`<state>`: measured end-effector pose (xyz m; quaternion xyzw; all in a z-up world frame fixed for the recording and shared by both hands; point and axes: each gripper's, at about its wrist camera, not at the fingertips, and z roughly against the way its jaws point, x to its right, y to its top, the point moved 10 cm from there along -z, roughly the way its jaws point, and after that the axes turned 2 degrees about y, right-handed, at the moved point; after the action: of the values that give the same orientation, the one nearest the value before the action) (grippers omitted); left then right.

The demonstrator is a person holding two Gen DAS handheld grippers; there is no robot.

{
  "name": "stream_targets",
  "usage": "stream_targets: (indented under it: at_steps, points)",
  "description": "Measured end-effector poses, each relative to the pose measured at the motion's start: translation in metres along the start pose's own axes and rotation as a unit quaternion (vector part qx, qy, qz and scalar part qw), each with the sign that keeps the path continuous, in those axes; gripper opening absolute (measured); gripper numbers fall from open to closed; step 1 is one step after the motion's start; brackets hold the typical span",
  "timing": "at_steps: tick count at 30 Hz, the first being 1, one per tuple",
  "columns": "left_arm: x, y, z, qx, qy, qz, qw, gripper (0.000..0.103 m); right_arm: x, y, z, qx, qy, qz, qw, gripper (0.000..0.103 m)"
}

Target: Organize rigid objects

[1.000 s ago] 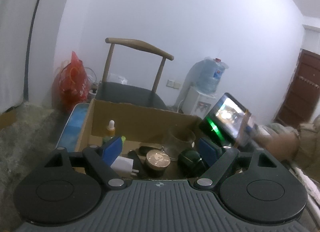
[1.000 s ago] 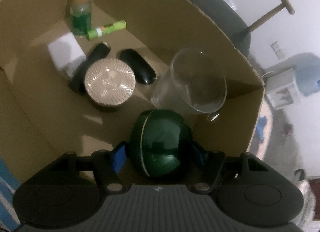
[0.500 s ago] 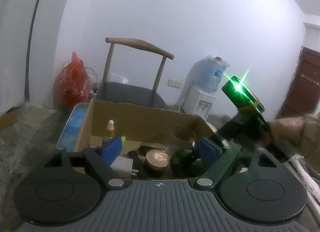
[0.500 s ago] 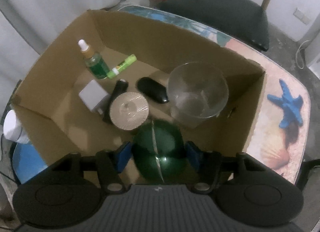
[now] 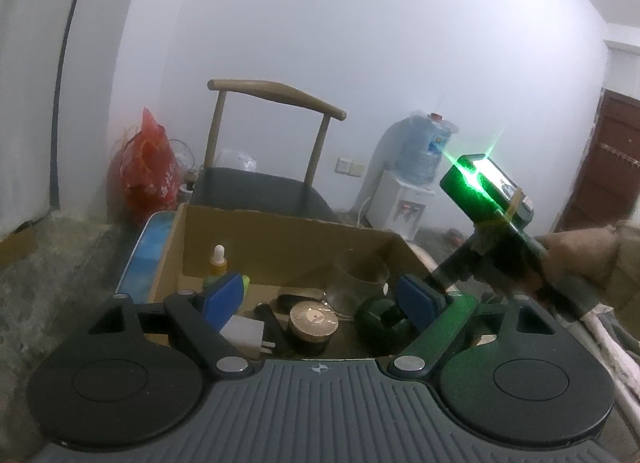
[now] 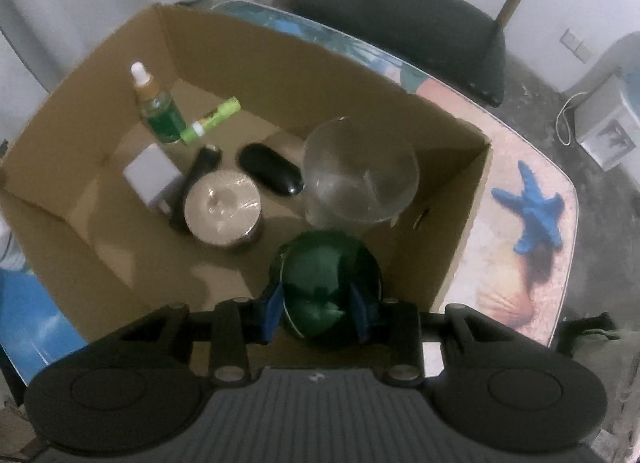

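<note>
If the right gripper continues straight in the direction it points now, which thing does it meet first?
Most likely the dark green round object. The right gripper points steeply down into the cardboard box, its jaws have just been closing, and that object lies directly ahead of them. Whether the pads touch it is unclear.

Wooden-backed chair (image 5: 260,187), red bag (image 5: 146,171), water dispenser (image 5: 404,203) (perhaps white) behind.
</note>
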<state>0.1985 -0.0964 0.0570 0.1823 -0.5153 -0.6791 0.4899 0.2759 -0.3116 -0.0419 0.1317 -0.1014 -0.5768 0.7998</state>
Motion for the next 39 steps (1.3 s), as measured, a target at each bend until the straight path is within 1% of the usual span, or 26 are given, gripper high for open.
stream_targets:
  at_steps: [4, 6, 7, 10, 11, 15, 17, 20, 23, 25, 28, 31, 35, 37, 38, 39]
  points:
    - [0.001, 0.000, 0.000, -0.001, -0.003, 0.000, 1.0000, 0.086, -0.008, -0.001, 0.000, 0.004, -0.004, 0.012, 1.000, 0.040]
    - [0.002, 0.000, 0.001, -0.001, -0.004, 0.000, 1.0000, 0.086, -0.014, -0.001, -0.003, 0.002, -0.017, 0.031, 0.999, 0.045]
    - [0.003, 0.000, 0.002, 0.000, -0.005, 0.000, 1.0000, 0.086, -0.017, -0.001, -0.005, 0.000, -0.017, 0.037, 0.999, 0.052]
    - [0.001, 0.001, 0.003, 0.002, -0.005, 0.000, 1.0000, 0.086, -0.026, -0.002, -0.010, -0.008, -0.024, 0.060, 0.998, 0.054]
    - [0.000, 0.000, 0.003, 0.001, -0.004, 0.001, 1.0000, 0.086, -0.028, -0.001, -0.010, -0.008, -0.029, 0.063, 0.998, 0.057]
    - [-0.003, 0.000, 0.003, 0.002, -0.004, 0.004, 1.0000, 0.086, -0.033, -0.002, -0.012, -0.018, -0.028, 0.077, 0.996, 0.059]
    - [-0.004, 0.000, 0.004, 0.003, -0.006, 0.005, 1.0000, 0.086, -0.034, -0.002, -0.015, -0.024, -0.025, 0.076, 0.997, 0.066]
    - [-0.004, 0.000, 0.005, 0.003, -0.008, 0.007, 0.9999, 0.086, -0.030, -0.001, -0.020, -0.029, -0.025, 0.062, 0.997, 0.073]
    - [-0.004, 0.000, 0.006, 0.004, -0.009, 0.006, 0.9999, 0.086, -0.021, 0.004, -0.020, -0.026, -0.009, 0.025, 0.999, 0.074]
    - [-0.004, 0.000, 0.007, 0.004, -0.009, 0.007, 0.9999, 0.086, -0.019, 0.006, -0.020, -0.022, -0.007, 0.020, 1.000, 0.074]
    - [-0.005, -0.001, 0.007, 0.004, -0.009, 0.009, 0.9999, 0.086, -0.022, 0.004, -0.025, -0.023, -0.022, 0.036, 0.999, 0.079]
    - [-0.003, -0.002, 0.007, 0.000, -0.011, 0.011, 0.9999, 0.086, -0.026, 0.002, -0.032, -0.022, -0.049, 0.065, 0.996, 0.084]
    - [0.001, -0.009, 0.010, -0.006, -0.014, 0.004, 0.9999, 0.088, -0.026, 0.000, -0.043, -0.019, -0.087, 0.099, 0.991, 0.084]
    - [0.002, -0.013, 0.010, -0.011, -0.014, 0.000, 0.9998, 0.088, -0.027, -0.003, -0.049, -0.017, -0.111, 0.123, 0.986, 0.084]
    - [0.003, -0.015, 0.011, -0.015, -0.015, -0.001, 0.9998, 0.089, -0.027, -0.004, -0.051, -0.016, -0.127, 0.136, 0.982, 0.079]
    - [0.004, -0.017, 0.011, -0.017, -0.016, -0.001, 0.9997, 0.089, -0.029, -0.006, -0.053, -0.013, -0.134, 0.147, 0.980, 0.079]
